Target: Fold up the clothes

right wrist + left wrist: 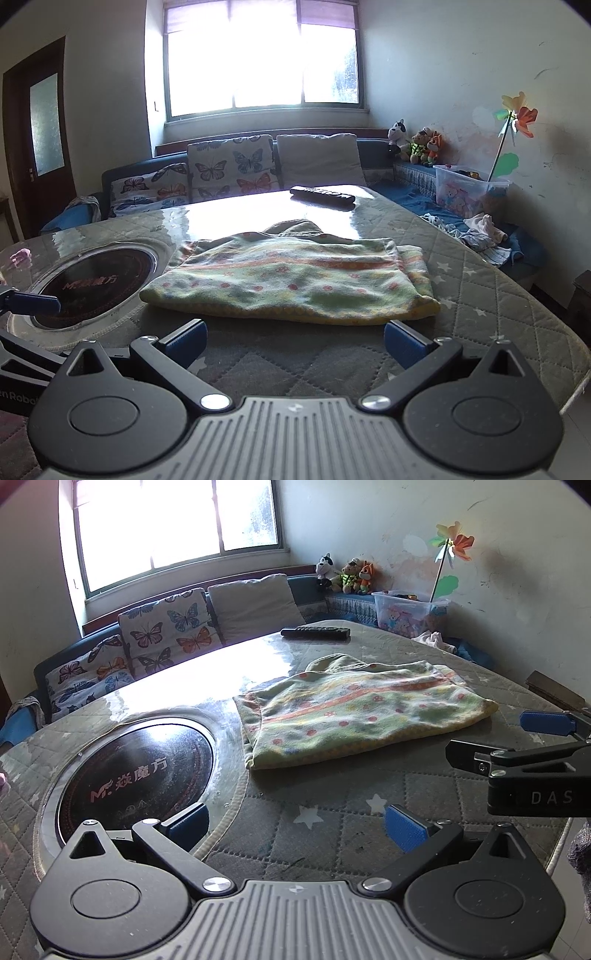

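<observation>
The garment [291,280], a fleecy green piece with orange bands and small red flowers, lies flat in the middle of the table [498,314], already doubled over itself: its near edge shows a thick, rounded fold line, and at its right end a second layer peeks out just past the upper one, so the stack is not quite flush. At its far side a rumpled part, possibly a hood or collar, rises behind the flat panel, probably because it is too bulky to lie smooth. It sits just right of the round induction cooktop [92,284] sunk into the tabletop, its left corner at the cooktop's rim, which keeps the cloth on the quilted, star-printed cover where it can be smoothed. The right gripper [293,341] hangs just short of the garment's near edge, its blue-padded tongs spread wide and holding nothing, squared to the fold as if to take that edge or press it down. The left gripper [295,821] is farther left and nearer, over the cover beside the cooktop, its tongs likewise wide and empty; from its camera the right gripper's fingers [546,722] show at the right, apart from the cloth. I judge the folding well along, with one more fold or a tidy-up to come. A remote control [323,196] lies at the table's far side, well clear of the work; beyond are butterfly cushions [232,166], and loose clothes [480,229] lie on the bench to the right, perhaps waiting their turn.
</observation>
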Demonstrator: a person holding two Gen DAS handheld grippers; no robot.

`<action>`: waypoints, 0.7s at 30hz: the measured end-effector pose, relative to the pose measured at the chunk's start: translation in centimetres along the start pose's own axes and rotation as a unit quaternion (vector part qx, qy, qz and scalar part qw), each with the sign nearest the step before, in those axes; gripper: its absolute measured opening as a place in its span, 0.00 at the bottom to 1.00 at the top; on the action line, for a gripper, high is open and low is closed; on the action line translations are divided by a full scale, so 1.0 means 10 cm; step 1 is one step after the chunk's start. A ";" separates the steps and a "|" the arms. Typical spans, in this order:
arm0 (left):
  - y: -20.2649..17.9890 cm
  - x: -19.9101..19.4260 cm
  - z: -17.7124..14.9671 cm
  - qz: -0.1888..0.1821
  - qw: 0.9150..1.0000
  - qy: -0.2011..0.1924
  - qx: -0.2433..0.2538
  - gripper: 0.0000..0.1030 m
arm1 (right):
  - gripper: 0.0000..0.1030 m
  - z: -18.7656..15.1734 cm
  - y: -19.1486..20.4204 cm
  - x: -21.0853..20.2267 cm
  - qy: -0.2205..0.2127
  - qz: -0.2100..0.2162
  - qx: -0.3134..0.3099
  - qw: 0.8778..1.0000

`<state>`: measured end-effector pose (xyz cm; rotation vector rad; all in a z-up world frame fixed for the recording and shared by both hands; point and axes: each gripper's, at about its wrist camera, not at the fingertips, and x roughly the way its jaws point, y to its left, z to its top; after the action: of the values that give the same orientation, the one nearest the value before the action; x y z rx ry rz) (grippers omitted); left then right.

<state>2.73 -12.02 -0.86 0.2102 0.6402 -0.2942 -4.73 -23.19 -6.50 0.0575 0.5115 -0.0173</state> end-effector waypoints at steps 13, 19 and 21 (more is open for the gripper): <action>0.00 -0.07 -0.03 -0.003 1.000 -0.010 0.001 1.00 | 1.00 -0.01 0.02 -0.06 -0.003 -0.002 0.001 1.000; 0.01 -0.04 -0.02 -0.005 1.000 -0.009 0.003 1.00 | 1.00 -0.01 0.03 0.00 0.002 -0.003 0.001 1.000; 0.02 -0.02 -0.01 -0.005 1.000 -0.008 0.003 1.00 | 1.00 0.00 0.04 0.03 0.005 -0.003 0.001 1.000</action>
<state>2.54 -11.80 -0.78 0.2097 0.6255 -0.3073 -4.50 -22.83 -6.66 0.0575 0.5222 -0.0237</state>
